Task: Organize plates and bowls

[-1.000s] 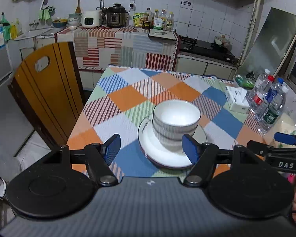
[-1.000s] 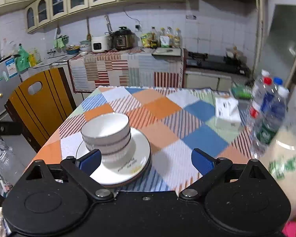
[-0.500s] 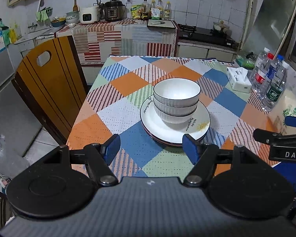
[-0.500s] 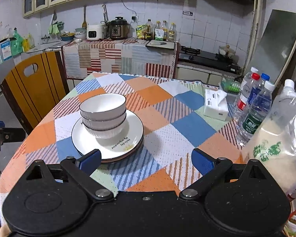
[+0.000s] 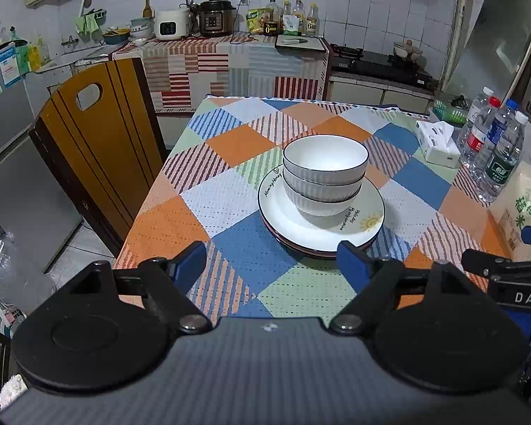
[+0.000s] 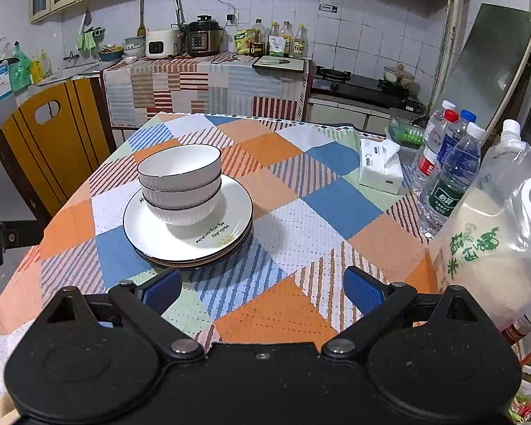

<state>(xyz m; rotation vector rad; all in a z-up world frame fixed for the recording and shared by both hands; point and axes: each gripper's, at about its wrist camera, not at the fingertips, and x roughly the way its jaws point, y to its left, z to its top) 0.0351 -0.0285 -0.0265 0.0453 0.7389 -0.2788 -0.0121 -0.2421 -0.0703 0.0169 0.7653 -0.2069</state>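
Three white ribbed bowls (image 5: 325, 173) are nested in a stack on top of stacked white plates (image 5: 366, 216) on the checked tablecloth. The same bowls (image 6: 180, 184) and plates (image 6: 230, 219) show in the right wrist view, left of centre. My left gripper (image 5: 270, 264) is open and empty, above the table's near edge, short of the plates. My right gripper (image 6: 262, 288) is open and empty, over the near part of the table, to the right of the plates. Part of the right gripper (image 5: 513, 276) shows at the right edge of the left wrist view.
A wooden chair (image 5: 99, 148) stands at the table's left side. A tissue box (image 6: 380, 170), several water bottles (image 6: 449, 173) and a large rice bag (image 6: 495, 244) stand along the right side. A kitchen counter with appliances (image 6: 201, 35) is behind the table.
Both grippers have pulled back and up from the stack of bowls and plates, which now sits farther away. Both stay open and empty. The dishes have not moved.
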